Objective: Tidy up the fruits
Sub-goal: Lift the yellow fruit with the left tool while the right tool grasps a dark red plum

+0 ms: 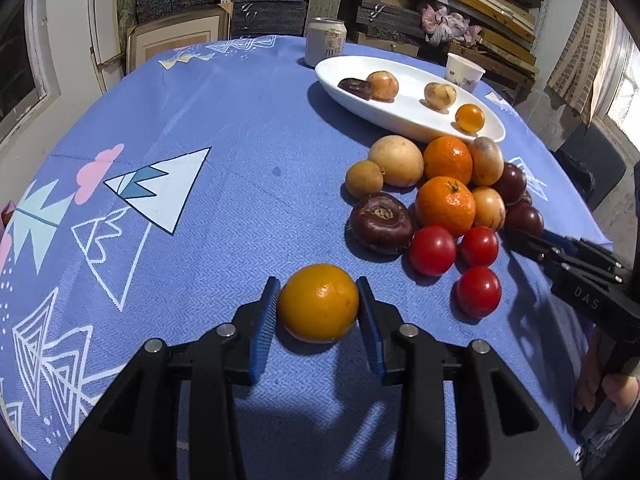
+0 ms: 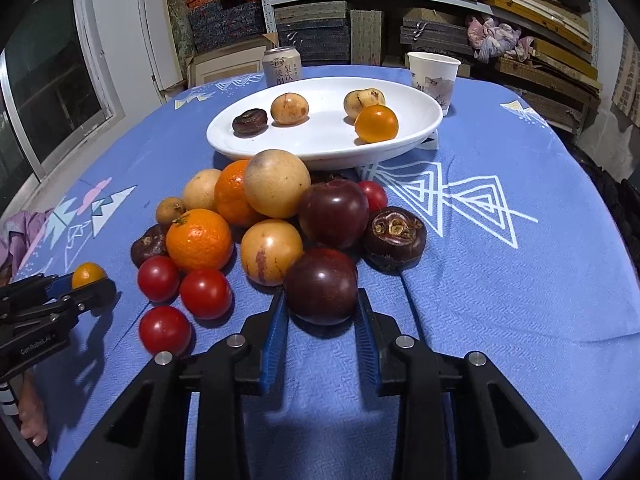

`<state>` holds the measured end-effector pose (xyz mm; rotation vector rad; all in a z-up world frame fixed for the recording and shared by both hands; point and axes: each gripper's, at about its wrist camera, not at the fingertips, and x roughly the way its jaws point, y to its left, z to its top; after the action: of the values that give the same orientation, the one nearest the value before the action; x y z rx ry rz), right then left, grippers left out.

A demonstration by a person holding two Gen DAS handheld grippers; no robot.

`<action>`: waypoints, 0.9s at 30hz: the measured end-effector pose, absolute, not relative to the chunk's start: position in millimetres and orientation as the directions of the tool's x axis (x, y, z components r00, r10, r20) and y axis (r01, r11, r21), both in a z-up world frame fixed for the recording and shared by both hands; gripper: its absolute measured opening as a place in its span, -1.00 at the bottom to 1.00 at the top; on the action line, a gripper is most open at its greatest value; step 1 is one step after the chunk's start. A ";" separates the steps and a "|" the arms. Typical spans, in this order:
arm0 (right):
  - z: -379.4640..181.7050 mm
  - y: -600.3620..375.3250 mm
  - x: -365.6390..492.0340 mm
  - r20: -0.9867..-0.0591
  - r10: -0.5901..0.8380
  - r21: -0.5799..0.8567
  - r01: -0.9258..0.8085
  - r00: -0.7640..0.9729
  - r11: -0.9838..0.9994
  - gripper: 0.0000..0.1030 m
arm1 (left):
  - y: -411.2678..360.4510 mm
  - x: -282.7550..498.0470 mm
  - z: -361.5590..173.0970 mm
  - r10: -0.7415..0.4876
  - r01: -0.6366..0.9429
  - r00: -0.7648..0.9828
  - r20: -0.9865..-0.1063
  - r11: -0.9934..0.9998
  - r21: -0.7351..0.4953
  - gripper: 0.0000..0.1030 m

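Observation:
My left gripper (image 1: 318, 281) is shut on a small yellow-orange fruit (image 1: 318, 304) that rests on the blue cloth, one blue pad against each side. In the right wrist view that same left gripper (image 2: 86, 286) shows at the far left with the fruit (image 2: 88, 274). My right gripper (image 2: 322, 293) is shut on a dark purple plum (image 2: 320, 280) at the near edge of the fruit pile, still on the cloth. Behind the pile a white oval plate (image 2: 320, 140) holds a dark water chestnut (image 2: 250, 121), two pale yellow fruits and a small orange one (image 2: 376, 123).
The pile holds two mandarins (image 2: 199, 240), pale yellow fruits, three red tomatoes (image 2: 165, 330), another plum (image 2: 334, 212) and a water chestnut (image 2: 395, 237). A drink can (image 2: 281, 65) and a paper cup (image 2: 433, 76) stand behind the plate. Shelves of boxes fill the back.

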<state>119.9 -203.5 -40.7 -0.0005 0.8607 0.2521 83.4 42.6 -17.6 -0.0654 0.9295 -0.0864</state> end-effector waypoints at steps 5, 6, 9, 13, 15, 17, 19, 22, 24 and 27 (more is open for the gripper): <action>-26.1 -208.3 106.6 -0.706 0.259 0.141 -0.228 0.660 0.963 -0.33 | 44.0 79.9 -8.0 -0.122 0.052 0.634 -0.764 0.992 -0.115 -0.27; -25.1 -209.3 105.3 -0.703 0.272 0.156 -0.231 0.657 0.960 -0.33 | 44.3 80.7 -5.8 -0.130 0.053 0.638 -0.759 0.991 -0.126 -0.27; -22.9 -207.7 106.1 -0.703 0.275 0.156 -0.235 0.656 0.959 -0.33 | 41.1 87.1 8.8 -0.134 0.058 0.670 -0.730 0.990 -0.129 -0.27; 7.9 -218.6 121.9 -0.666 0.338 0.240 -0.237 0.665 0.941 -0.33 | 21.2 117.2 39.3 -0.107 0.078 0.708 -0.699 0.994 -0.073 -0.27; 41.6 -225.4 134.3 -0.622 0.318 0.229 -0.222 0.716 0.948 -0.33 | 8.5 136.8 58.8 -0.112 0.091 0.726 -0.678 0.994 -0.066 -0.27; 74.4 -232.3 149.6 -0.579 0.302 0.224 -0.209 0.757 0.952 -0.33 | -8.8 159.2 79.8 -0.115 0.104 0.757 -0.644 0.993 -0.054 -0.27; 96.4 -237.9 168.7 -0.550 0.272 0.215 -0.181 0.789 0.960 -0.33 | -24.3 180.2 89.1 -0.126 0.120 0.765 -0.632 0.991 -0.053 -0.27; 97.0 -243.4 201.1 -0.560 0.243 0.225 -0.138 0.792 0.965 -0.32 | -43.9 211.7 80.3 -0.133 0.125 0.744 -0.654 0.990 -0.059 -0.27; 80.3 -244.1 231.3 -0.602 0.242 0.238 -0.118 0.761 0.964 -0.32 | -53.3 228.5 64.1 -0.126 0.128 0.721 -0.682 0.991 -0.048 -0.27; 44.9 -238.9 271.4 -0.671 0.240 0.248 -0.094 0.701 0.964 -0.32 | -62.6 248.2 36.6 -0.122 0.143 0.676 -0.727 0.989 -0.032 -0.27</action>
<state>271.4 -238.9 44.9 0.2011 0.7724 0.1873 248.2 -62.6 36.6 0.0283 0.8149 -0.1489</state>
